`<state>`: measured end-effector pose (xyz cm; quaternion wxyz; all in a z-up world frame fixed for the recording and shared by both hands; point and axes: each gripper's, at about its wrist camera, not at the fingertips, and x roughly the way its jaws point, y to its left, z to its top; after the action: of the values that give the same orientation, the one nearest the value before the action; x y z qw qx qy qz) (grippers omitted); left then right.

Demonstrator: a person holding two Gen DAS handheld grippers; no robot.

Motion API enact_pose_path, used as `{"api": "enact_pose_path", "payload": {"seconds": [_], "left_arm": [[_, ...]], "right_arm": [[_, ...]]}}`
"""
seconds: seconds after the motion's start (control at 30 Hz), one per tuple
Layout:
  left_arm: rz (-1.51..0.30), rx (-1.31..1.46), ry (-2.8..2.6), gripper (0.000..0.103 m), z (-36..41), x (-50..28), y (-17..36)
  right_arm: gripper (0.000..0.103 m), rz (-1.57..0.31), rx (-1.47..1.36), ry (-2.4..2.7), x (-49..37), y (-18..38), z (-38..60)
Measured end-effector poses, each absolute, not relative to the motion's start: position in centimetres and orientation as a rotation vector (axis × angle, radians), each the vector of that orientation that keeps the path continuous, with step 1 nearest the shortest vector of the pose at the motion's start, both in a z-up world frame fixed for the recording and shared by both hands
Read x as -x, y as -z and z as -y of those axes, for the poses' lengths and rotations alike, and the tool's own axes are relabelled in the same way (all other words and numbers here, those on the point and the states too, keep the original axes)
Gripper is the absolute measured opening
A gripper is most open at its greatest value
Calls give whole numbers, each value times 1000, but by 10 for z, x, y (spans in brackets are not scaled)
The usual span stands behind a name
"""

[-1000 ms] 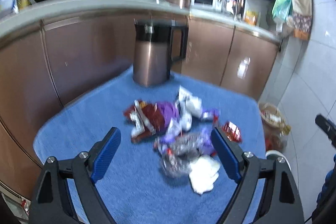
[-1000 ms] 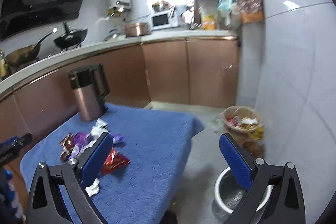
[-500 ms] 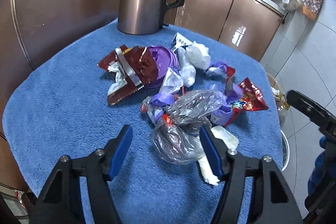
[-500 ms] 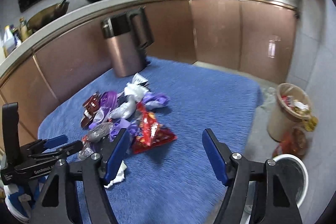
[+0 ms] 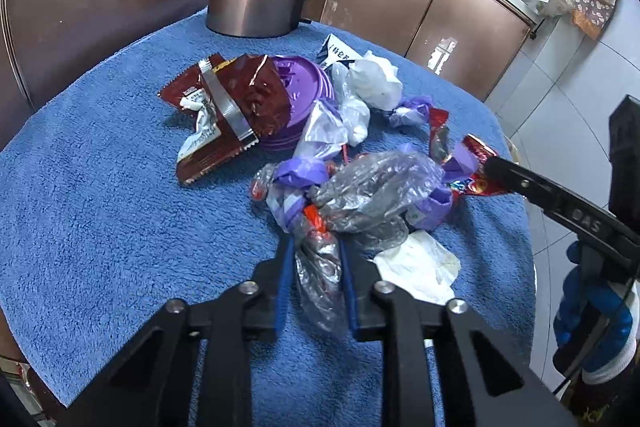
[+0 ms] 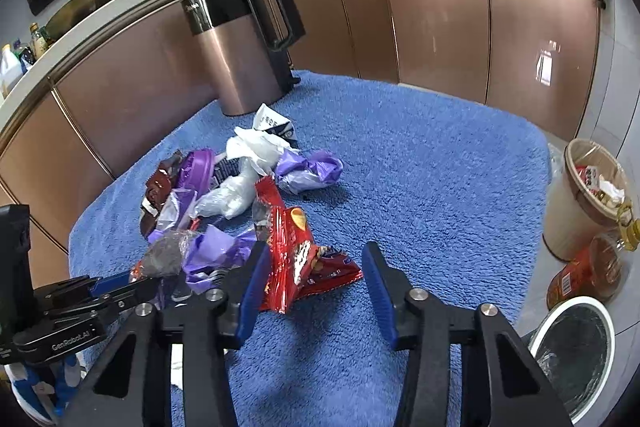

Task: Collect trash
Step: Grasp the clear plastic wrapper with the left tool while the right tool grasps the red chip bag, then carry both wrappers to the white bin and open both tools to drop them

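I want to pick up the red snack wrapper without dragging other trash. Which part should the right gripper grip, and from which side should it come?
Probably the wrapper's near, free corner. The red snack wrapper lies flat with that end pointing away from the pile, toward the right gripper, whose closing jaws already straddle it. Come from the open blue towel side, not from the purple bag side.

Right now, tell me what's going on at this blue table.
A person is clearing a trash pile off the blue towel-covered table with two tools. The left hand-held gripper is closing on a clear crumpled plastic bag, which sits pinched between its pads. The right hand-held gripper is closing around a red snack wrapper, not yet pressing it. Nothing is lifted yet.
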<state>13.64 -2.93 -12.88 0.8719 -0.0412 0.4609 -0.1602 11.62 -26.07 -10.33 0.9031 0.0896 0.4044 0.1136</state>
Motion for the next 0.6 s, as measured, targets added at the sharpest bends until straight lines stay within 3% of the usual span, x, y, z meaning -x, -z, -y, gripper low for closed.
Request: {"api": "enact_pose_path", "payload": {"seconds": [0.03,0.1,0.2,0.6], "left_arm": [[-961,85,335,16,30,-136,128],[-952,87,337,14,29,-133,125],[-928,94,344,11,26,-126,118],[-827,111,336,10,19,-92,76]], "right_arm": [[35,-837,-184,-238,-117,105,260],[18,-839,-178,-247,-118,106,259],[8,-827,-169,-254,-113,103,256],[6,-701,-167,-254,-63,58,260]]}}
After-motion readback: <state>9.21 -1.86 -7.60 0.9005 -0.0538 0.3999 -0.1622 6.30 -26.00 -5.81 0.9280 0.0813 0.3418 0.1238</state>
